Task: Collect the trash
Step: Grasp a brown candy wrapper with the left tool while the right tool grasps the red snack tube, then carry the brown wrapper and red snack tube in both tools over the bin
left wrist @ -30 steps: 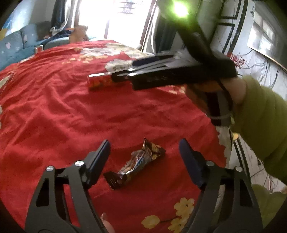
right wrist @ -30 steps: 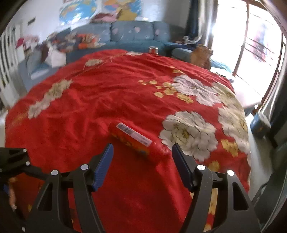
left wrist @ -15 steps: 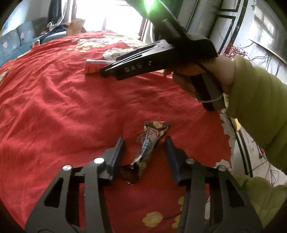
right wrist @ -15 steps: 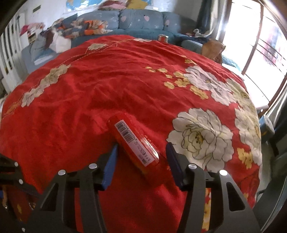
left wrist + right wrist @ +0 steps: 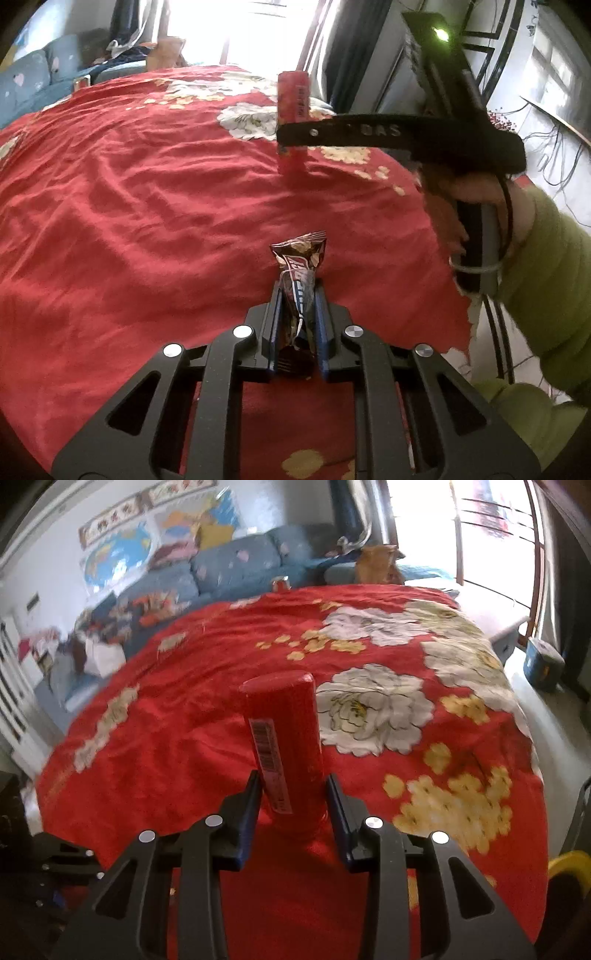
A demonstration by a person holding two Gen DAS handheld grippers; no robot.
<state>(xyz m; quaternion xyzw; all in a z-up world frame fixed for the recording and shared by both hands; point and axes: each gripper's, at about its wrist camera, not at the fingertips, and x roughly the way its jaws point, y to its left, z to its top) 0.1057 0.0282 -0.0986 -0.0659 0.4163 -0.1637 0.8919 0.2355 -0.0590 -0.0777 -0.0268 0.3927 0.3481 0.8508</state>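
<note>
Red floral cloth point(image 5: 184, 709), red tube point(image 5: 286, 746) seemingly upright, wrapper point(image 5: 299, 280) pointing away

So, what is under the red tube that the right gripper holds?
Under the red tube lies only the red flowered cloth. The right gripper clamps its lower part, so the tube's bottom end is hidden.

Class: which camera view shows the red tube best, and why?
The right wrist view: the red tube fills the centre, barcode label visible, between the right hand-held gripper fingers. The left wrist view shows it small, far off, partly hidden by that gripper.
</note>
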